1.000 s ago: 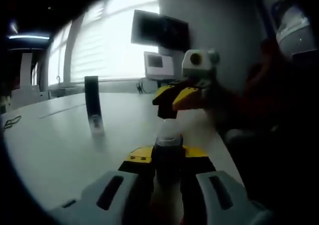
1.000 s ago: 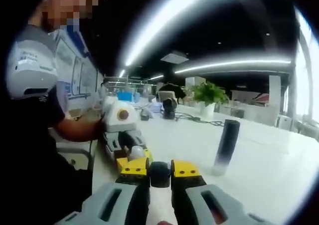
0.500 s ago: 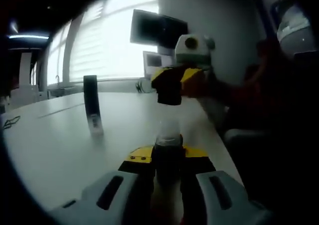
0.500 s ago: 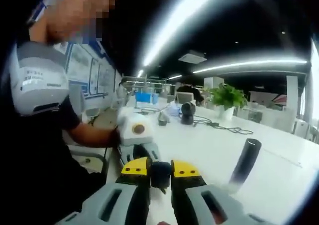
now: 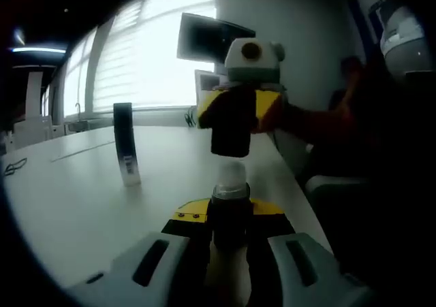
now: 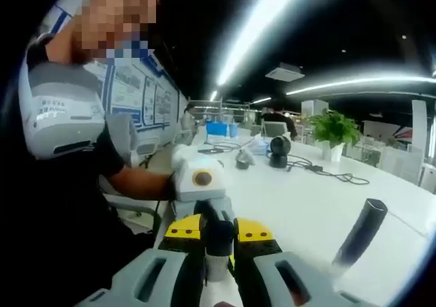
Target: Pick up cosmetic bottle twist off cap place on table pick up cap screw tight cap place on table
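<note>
Dark cap (image 5: 231, 126), light and slick, sat clamped in right gripper (image 5: 235, 116) jaws above bottle (image 5: 229, 208), itself clamped low in left gripper (image 5: 228, 235) jaws.

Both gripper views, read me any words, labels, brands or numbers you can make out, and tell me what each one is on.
No text can be read.
Sleeve: small printed lines, too blurred to read.
Wall posters: print too small to read.
Tall dark bottle on the table: pale marks on its lower part, unreadable.
Wall screen and small monitor: nothing legible.
Bottle in the left gripper and cap in the right gripper: no label visible.
</note>
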Demonstrator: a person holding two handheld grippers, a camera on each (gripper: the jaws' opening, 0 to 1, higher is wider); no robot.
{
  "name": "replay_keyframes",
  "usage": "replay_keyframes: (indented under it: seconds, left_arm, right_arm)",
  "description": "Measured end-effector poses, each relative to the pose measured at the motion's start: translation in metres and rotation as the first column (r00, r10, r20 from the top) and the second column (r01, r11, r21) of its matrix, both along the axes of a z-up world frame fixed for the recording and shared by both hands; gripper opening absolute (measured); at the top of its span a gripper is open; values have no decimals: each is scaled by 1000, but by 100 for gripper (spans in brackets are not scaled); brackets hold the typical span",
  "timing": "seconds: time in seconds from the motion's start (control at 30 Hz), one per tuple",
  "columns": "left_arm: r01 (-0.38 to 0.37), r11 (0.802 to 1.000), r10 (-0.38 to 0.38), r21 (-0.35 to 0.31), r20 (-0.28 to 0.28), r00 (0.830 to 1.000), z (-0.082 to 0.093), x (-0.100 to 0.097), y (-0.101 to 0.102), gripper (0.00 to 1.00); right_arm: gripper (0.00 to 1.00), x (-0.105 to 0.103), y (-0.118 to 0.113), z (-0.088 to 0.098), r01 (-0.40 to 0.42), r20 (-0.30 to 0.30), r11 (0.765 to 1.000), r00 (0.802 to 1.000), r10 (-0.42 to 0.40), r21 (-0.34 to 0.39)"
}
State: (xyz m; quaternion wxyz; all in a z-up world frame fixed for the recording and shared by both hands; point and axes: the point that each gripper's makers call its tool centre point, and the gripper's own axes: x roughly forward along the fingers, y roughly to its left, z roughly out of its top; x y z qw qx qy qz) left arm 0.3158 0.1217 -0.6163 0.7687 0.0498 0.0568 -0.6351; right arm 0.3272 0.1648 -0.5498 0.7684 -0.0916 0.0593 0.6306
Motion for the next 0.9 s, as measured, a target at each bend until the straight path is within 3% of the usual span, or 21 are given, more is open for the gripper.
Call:
replay_keyframes:
  seconds: [0.1, 0.4, 0.8, 0.9]
  left_arm:
    - [2, 1000, -2, 0, 0, 1000, -4, 11, 7, 10]
    - [4, 1000, -4, -1, -2, 1000, -4, 11, 7, 10]
    - [6, 1000, -6, 0, 0, 1000, -3, 9, 7, 10]
    - [5, 1000, -5, -2, 0, 1000, -3, 7, 7, 10]
  right_arm:
    - [10, 0, 2, -2, -18, -3, 1000, 1000, 18, -10]
    - [10, -1, 7, -6, -57, -7, 998, 998, 57, -24]
    - [10, -2, 7, -23, -72, -23, 995, 997, 70, -62]
    - [10, -2, 7, -21, -67, -30, 997, 997, 66, -39]
